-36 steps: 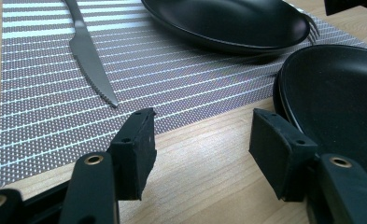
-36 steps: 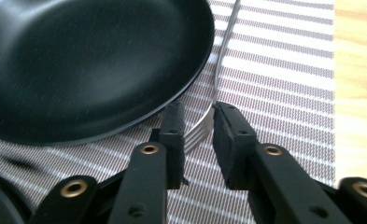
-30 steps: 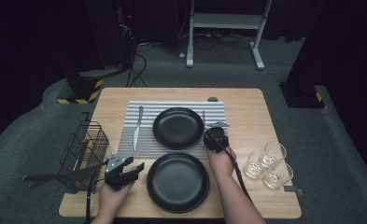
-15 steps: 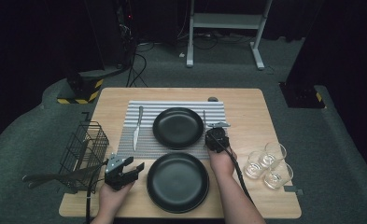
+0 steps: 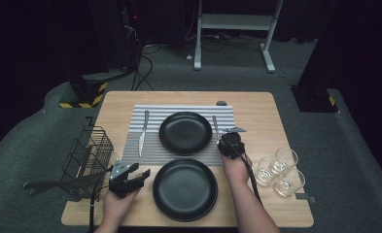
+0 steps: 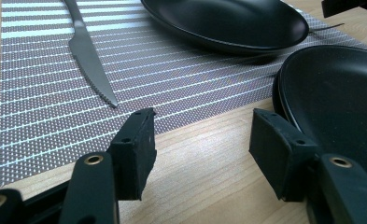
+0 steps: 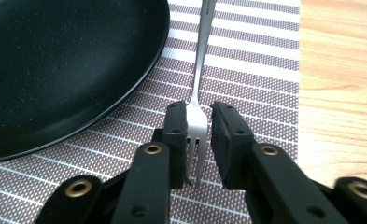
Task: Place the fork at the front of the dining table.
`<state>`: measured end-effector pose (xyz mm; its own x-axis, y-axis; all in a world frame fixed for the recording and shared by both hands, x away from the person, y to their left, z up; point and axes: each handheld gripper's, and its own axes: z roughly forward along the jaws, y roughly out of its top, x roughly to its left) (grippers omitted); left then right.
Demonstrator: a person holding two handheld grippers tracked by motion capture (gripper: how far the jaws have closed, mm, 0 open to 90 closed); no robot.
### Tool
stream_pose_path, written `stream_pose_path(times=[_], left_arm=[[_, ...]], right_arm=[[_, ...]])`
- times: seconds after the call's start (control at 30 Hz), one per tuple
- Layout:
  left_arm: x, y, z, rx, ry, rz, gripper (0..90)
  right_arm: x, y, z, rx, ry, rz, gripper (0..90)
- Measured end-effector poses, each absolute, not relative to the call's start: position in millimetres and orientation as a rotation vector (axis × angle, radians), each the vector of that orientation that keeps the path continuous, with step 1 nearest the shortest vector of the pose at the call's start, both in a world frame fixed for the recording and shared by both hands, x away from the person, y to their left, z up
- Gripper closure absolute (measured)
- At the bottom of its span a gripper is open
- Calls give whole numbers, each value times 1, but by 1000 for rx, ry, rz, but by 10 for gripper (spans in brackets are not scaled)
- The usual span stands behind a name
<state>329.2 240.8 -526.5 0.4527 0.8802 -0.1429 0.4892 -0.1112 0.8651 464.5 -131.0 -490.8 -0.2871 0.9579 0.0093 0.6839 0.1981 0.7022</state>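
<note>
My right gripper (image 7: 199,140) over silver metal fork (image 7: 198,93), lying on striped grey placemat (image 7: 246,70) just right of far black round plate (image 7: 55,70). Jaws just opening, fork head between pads with slight gap, not clamped. My left gripper (image 6: 200,140) wide open, empty, over bare wooden table (image 6: 204,158) beside near black plate (image 6: 340,98).

The right gripper (image 7: 199,122) has just been opening its jaws, with the fork (image 7: 197,116) lying between them on the striped placemat (image 7: 265,70). The left pad sits against the fork's tine end; a narrow gap separates the right pad from it. In the high view, the right gripper (image 5: 231,144) has shifted only slightly beside the fork.
</note>
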Motion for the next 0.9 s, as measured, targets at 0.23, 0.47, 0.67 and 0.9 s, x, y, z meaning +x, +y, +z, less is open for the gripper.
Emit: stream_pose_path(times=[0.23,0.47,0.67,0.9], left_arm=[[329,240,-526,1760,1177,522,409],[329,240,-526,1760,1177,522,409],[329,240,-526,1760,1177,521,408],[329,240,-526,1760,1176,520,409]], right_arm=[[458,-128,-494,1504,2100,857,662],[453,-128,-498,1515,2100,870,663],[451,-126,-499,1512,2093,880,667],[450,-123,-500,1505,2093,879,670]])
